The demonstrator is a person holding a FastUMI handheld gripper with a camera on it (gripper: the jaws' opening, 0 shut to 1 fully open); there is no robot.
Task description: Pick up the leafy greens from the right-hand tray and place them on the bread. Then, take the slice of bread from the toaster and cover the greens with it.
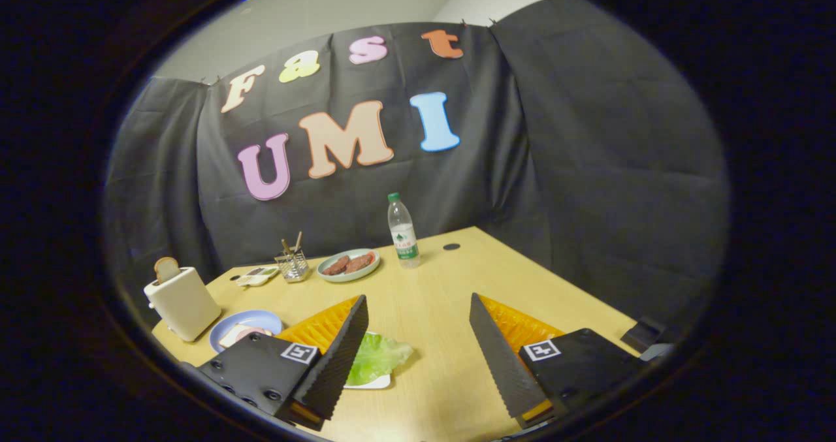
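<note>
Green leafy greens (pixel 379 357) lie on a white tray (pixel 375 383) — claw (pixel 418 357) spread wide, grasping nothing.

Gripper (pixel 418 357) with 2 wedge-shaped fingers (pixel 339 357), inner faces ribbed with fine serrated ridges. Blocky matte mounts behind each, carrying 1 small square black-and-white marker apiece. Round screw holes along the left mount's lower edge. Ridged panels behind the fingers. Fingers parted, nothing between.

Greens (pixel 377 357) on tray (pixel 373 383) beside left finger (pixel 339 357), gripper (pixel 418 357) fingers spread wide. Plate (pixel 225 328) with bread (pixel 236 335) further left, toaster (pixel 183 301) behind it. Bottle (pixel 403 231) at table (pixel 424 298) rear.
</note>
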